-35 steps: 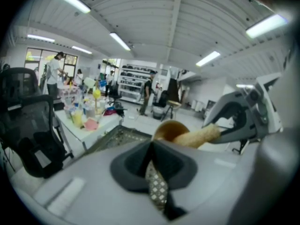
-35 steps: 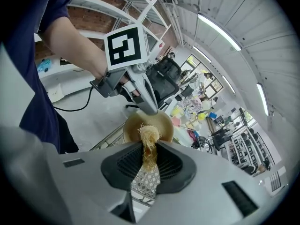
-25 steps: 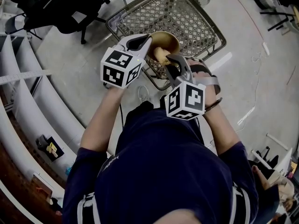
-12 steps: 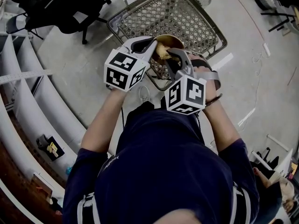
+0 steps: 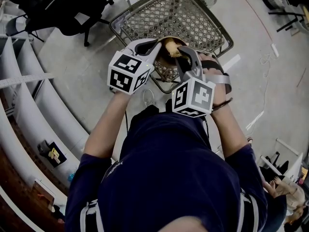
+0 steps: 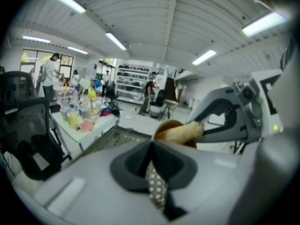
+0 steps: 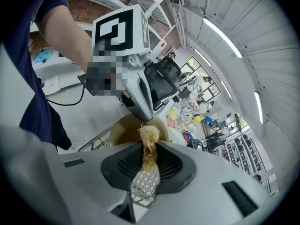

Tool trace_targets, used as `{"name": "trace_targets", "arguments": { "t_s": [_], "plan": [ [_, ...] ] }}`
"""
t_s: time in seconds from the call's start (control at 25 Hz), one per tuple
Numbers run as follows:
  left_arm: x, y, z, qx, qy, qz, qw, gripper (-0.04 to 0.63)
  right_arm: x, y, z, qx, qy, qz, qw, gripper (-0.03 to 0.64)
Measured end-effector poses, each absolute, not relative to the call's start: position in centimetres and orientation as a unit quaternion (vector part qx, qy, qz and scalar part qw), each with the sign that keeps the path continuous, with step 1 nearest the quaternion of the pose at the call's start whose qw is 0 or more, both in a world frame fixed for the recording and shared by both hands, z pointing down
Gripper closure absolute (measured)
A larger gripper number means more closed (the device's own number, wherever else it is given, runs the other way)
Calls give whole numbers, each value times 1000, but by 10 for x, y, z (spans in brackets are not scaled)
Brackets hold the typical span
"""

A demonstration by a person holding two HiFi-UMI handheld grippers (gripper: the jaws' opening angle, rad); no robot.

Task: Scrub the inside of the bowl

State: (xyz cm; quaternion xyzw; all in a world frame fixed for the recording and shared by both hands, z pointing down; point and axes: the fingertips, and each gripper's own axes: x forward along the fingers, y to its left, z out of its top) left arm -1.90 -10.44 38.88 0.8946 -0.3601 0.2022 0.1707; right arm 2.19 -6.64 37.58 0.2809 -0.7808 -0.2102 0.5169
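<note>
The left gripper (image 6: 151, 144) has its jaws pressed together at the near rim of the brown bowl (image 7: 123, 130), which hangs just past its tips and, by the look of it, is pinched there by the wall. The right gripper (image 7: 149, 146) is clamped on a straw-coloured fibrous scrubber (image 7: 149, 137), whose frayed end sticks out beyond its tips and reaches into the bowl's mouth. That puts the bowl between the two grippers, held in the air, with a wire basket (image 5: 193, 18) below and beyond both of them. The step in hand looks like the scrubbing itself. To do it well, the right gripper should press the tuft against the inner wall and sweep round it, then down to the bottom, rather than dabbing at one spot. The left gripper's hold is only a rim pinch, so pressure should be directed towards that grip, not away from it, or the bowl may twist or slip out. Tilting the bowl's mouth towards the right gripper would let the short tuft reach deeper without the jaws scraping the rim.
</note>
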Motion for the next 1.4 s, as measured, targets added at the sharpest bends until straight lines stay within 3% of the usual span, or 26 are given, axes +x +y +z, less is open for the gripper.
{"name": "trace_targets", "arguments": {
  "t_s": [0.68,1.4],
  "plan": [
    [-23,-104,388,892,-363,207,170,584,7,-33,402,223,-806,-178,519,554],
    [-16,-97,406,891,-345,237,174,584,32,-59,393,265,-783,-197,527,554]
  ]
}}
